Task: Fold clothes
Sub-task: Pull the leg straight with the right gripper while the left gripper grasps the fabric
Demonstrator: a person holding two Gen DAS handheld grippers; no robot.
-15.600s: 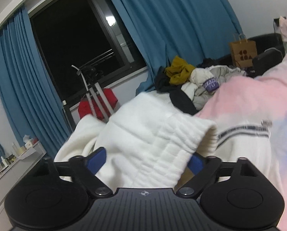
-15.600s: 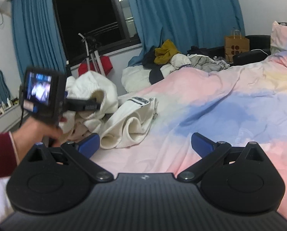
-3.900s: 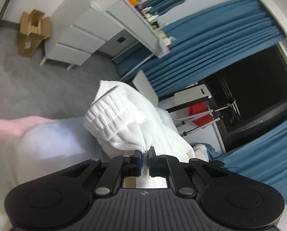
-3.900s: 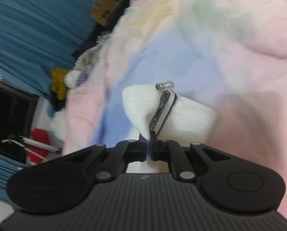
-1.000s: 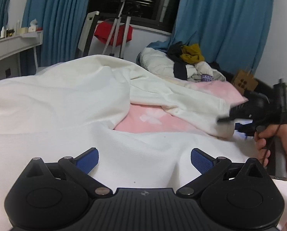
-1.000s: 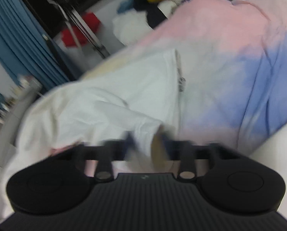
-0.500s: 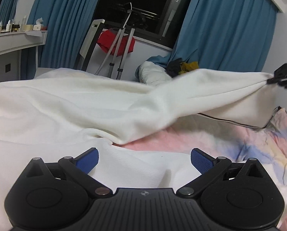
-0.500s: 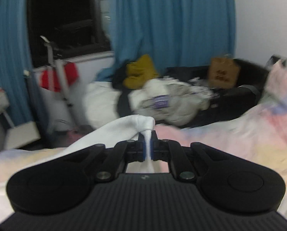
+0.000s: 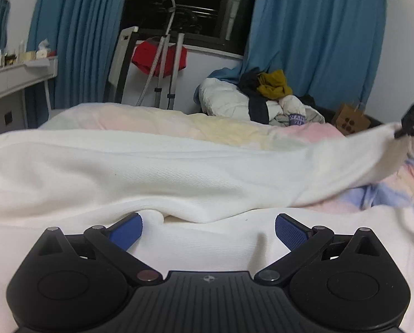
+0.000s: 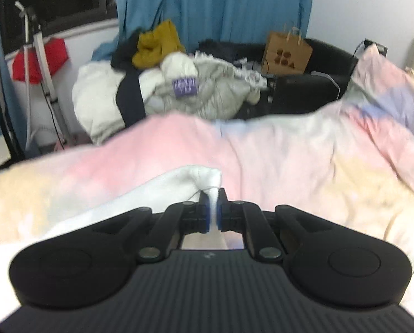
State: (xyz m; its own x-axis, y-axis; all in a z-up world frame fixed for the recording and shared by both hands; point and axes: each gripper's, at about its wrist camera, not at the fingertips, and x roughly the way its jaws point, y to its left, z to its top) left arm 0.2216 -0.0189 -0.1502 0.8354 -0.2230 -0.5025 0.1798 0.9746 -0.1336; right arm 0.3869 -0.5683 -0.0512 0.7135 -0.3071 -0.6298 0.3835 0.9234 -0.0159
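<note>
1. We note a dark window (image 9: 179,5) set between blue curtains (image 9: 312,41) that hang full height on either side.
2. We record plain white walls (image 10: 368,2); the room is lit from indoors.
3. A bed (image 9: 157,122) with a pastel pink, yellow and blue cover fills the foreground of both views.
4. A white shelf (image 9: 15,69) at the left edge carries small bottles and boxes.
5. A metal stand (image 9: 165,55) below the window holds a red cloth (image 9: 145,55).
6. A heap of laundry (image 10: 179,88), white, grey, mustard and black, lies beyond the bed, near a brown paper bag (image 10: 286,52) resting on a black seat (image 10: 318,83).
</note>
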